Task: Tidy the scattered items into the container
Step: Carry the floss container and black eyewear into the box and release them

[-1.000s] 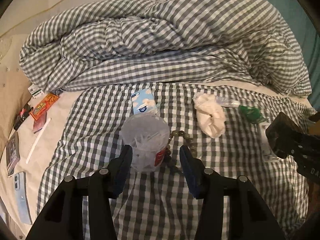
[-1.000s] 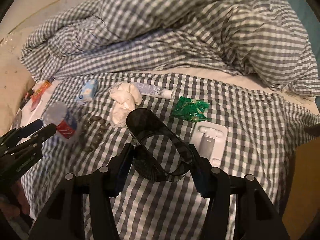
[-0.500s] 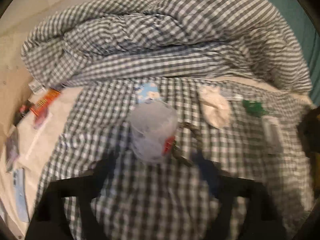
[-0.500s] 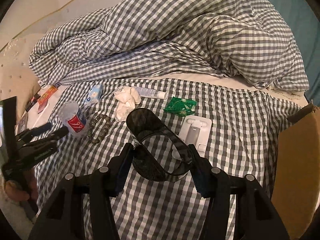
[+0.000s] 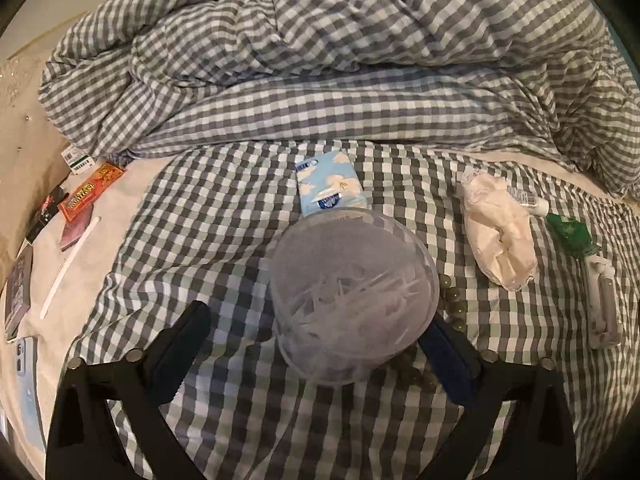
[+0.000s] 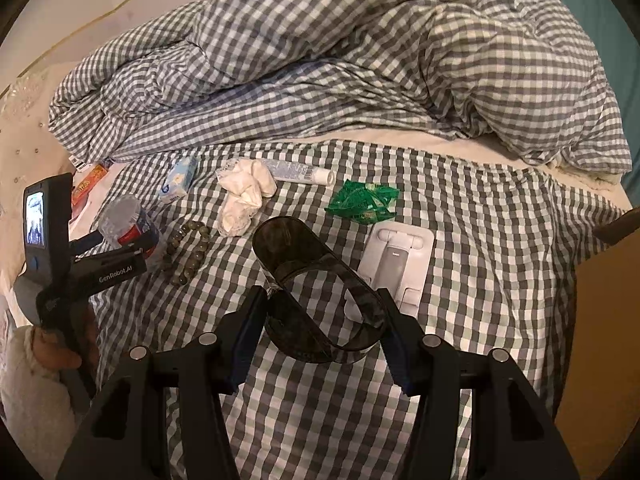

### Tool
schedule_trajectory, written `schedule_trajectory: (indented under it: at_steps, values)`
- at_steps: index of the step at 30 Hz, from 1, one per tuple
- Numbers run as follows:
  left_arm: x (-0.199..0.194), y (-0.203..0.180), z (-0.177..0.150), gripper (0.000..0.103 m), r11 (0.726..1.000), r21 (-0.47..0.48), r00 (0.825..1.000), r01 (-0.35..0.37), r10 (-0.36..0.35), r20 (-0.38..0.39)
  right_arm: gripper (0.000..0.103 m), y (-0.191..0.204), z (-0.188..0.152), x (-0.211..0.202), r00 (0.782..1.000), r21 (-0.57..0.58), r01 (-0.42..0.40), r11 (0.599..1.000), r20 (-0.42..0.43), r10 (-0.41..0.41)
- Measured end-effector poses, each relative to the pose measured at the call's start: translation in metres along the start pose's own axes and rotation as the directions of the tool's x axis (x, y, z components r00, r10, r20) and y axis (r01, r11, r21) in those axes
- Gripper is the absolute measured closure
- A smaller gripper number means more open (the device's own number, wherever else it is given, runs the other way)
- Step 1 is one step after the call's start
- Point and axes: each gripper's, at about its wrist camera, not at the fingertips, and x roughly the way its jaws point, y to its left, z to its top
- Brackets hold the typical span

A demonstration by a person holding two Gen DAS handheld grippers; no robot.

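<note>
My left gripper [image 5: 316, 328] is open, its fingers on either side of a clear plastic tub of cotton swabs [image 5: 352, 292] on the checked bed sheet; the tub touches the right finger and stands apart from the left. The same tub [image 6: 128, 224] and left gripper [image 6: 116, 250] show in the right wrist view. My right gripper [image 6: 324, 316] is shut on dark sunglasses [image 6: 316, 288] and holds them above the sheet. A brown cardboard box [image 6: 604, 320] stands at the right edge.
On the sheet lie a blue tissue pack [image 5: 332, 188], a bead bracelet [image 6: 188, 252], a white crumpled cloth [image 5: 500, 236], a tube [image 6: 300, 172], a green wrapper [image 6: 362, 200] and a white stand [image 6: 400, 268]. A bunched duvet [image 5: 360, 60] fills the back. Small packets [image 5: 88, 192], a comb and a phone [image 5: 28, 392] lie left.
The left gripper has moved forward around the swab tub, which now sits between its fingers. The right gripper has stayed shut on the sunglasses and risen slightly, bringing the box edge into view.
</note>
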Motion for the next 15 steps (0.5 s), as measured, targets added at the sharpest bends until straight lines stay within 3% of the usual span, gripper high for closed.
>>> schedule_trajectory:
  at_steps: [1,7,11,15]
  values:
    - [0.002,-0.001,0.000,0.040,1.000,-0.004,1.000,0.027,-0.027,-0.013,0.049,-0.001,0.000,0.001,1.000,0.003,0.001,1.000,-0.001,-0.001]
    - [-0.007,-0.006,0.001,0.041,1.000,0.001,0.999,0.014,-0.014,-0.032,0.049,-0.006,0.000,0.000,1.000,0.018,-0.003,1.000,-0.001,0.003]
    - [-0.037,-0.016,0.000,0.041,1.000,0.031,1.000,0.001,-0.001,0.019,0.049,-0.005,-0.001,-0.011,1.000,0.017,-0.003,1.000,0.017,0.002]
    - [-0.081,-0.032,0.002,0.041,0.997,0.066,0.997,0.029,-0.034,0.070,0.049,-0.006,-0.004,-0.029,0.999,0.025,-0.002,1.000,0.041,0.001]
